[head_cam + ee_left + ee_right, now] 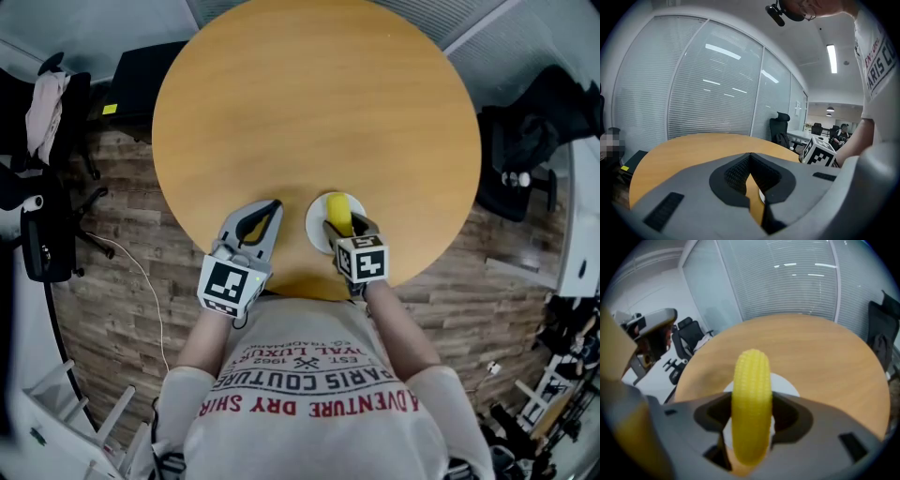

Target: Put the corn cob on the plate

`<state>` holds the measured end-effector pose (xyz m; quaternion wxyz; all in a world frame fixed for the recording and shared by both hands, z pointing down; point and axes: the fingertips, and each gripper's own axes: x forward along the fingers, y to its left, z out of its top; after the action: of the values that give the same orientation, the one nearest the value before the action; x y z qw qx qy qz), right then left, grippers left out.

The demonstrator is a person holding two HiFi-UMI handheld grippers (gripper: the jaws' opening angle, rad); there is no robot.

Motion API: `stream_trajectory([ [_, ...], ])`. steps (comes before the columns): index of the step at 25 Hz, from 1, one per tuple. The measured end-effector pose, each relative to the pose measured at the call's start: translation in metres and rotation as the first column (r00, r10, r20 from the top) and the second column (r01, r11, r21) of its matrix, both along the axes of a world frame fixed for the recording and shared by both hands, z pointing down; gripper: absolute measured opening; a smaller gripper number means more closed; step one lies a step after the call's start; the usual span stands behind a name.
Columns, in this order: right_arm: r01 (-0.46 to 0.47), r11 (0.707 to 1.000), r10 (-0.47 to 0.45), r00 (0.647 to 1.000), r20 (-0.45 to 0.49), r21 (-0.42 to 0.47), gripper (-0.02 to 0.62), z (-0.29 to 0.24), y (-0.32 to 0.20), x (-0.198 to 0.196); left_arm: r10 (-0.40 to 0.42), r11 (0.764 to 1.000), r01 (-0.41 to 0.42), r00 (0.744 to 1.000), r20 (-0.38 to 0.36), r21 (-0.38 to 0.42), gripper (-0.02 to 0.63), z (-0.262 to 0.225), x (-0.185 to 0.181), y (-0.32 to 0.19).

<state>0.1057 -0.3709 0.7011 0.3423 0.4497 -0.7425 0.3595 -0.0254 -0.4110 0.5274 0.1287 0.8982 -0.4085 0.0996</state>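
Note:
A yellow corn cob (751,404) is clamped between the jaws of my right gripper (750,420), which is shut on it. In the head view the corn cob (338,213) hangs over a small white plate (317,228) near the round table's front edge, with the right gripper (343,228) above the plate. The plate (786,385) shows behind the cob in the right gripper view. My left gripper (260,223) rests to the left of the plate, shut and with nothing in it; its jaws meet in the left gripper view (751,174).
The round wooden table (309,103) fills the middle. Black office chairs (525,141) stand at the right, and more chairs with draped clothing (45,103) at the left. Wooden floor surrounds the table. Glass walls with blinds (712,84) stand beyond.

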Motion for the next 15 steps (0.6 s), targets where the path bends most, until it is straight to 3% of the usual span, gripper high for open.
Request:
stream_trajectory([
  [15,-0.029,0.994,0.026,0.999,-0.023,-0.102,0.267,0.021,0.004,-0.006,-0.049,0.999,0.049,0.999,0.010,-0.022,0.032,0.011,-0.024,-0.010],
])
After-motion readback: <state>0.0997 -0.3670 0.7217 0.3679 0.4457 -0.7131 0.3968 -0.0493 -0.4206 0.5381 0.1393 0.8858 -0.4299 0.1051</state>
